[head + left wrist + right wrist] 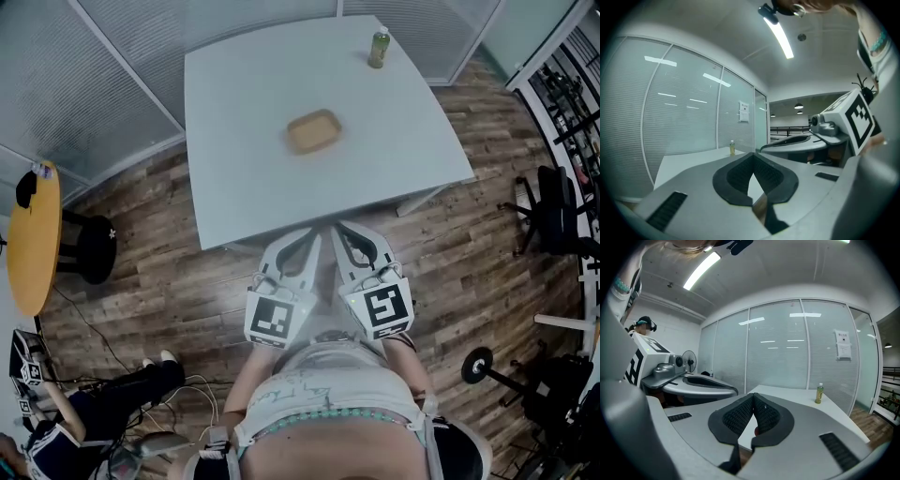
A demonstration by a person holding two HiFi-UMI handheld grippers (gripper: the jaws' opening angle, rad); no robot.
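A person stands at the near edge of a pale table (244, 150), one hand-held gripper in each hand, both empty.

The left gripper (307, 236) and right gripper (343, 231) sit side by side close to the person's body, tips pointing at the table and just reaching over its near edge. Each gripper's own view shows its dark ribbed pads pressed together at the tips with nothing pinched between them. The thing nearest to them is a shallow tan dish (313, 130) lying about the middle of the table, well apart from both grippers. A small green bottle (379, 50) stands upright near the far right corner, farther off. Judging by this, no handling has begun: neither item is touched or lifted, so all of the reaching and gripping is left to do.
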